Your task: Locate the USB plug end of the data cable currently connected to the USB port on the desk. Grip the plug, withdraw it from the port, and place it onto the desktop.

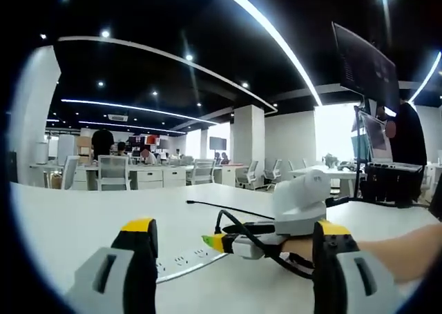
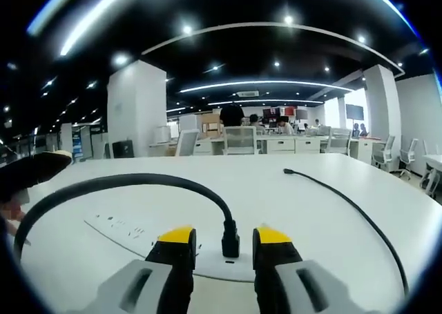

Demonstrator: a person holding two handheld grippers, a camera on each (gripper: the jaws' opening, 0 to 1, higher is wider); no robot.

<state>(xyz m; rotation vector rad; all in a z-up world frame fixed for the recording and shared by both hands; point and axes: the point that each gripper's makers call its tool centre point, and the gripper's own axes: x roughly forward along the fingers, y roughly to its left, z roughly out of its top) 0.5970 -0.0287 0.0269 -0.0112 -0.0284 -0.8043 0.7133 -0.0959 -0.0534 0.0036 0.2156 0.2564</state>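
Two hand-held grippers, right hand-held gripper [image 2: 224, 248] apart around USB plug [image 2: 230, 243], left hand-held gripper [image 1: 231, 248] apart.

The plug [image 2: 230, 243] is black and stands upright in a port of the white strip [image 2: 138, 232], which lies flat on the white desk [image 2: 331, 210]. It sits between the right tool's [image 2: 224, 248] two yellow-tipped jaws, which stand just beside it with a small gap on each side. From its top the black cable [image 2: 131, 183] arches up and over to the left, then drops toward the desk. In the left gripper view the strip [image 1: 183, 262] runs across the desk [image 1: 83, 217], its sockets facing up.
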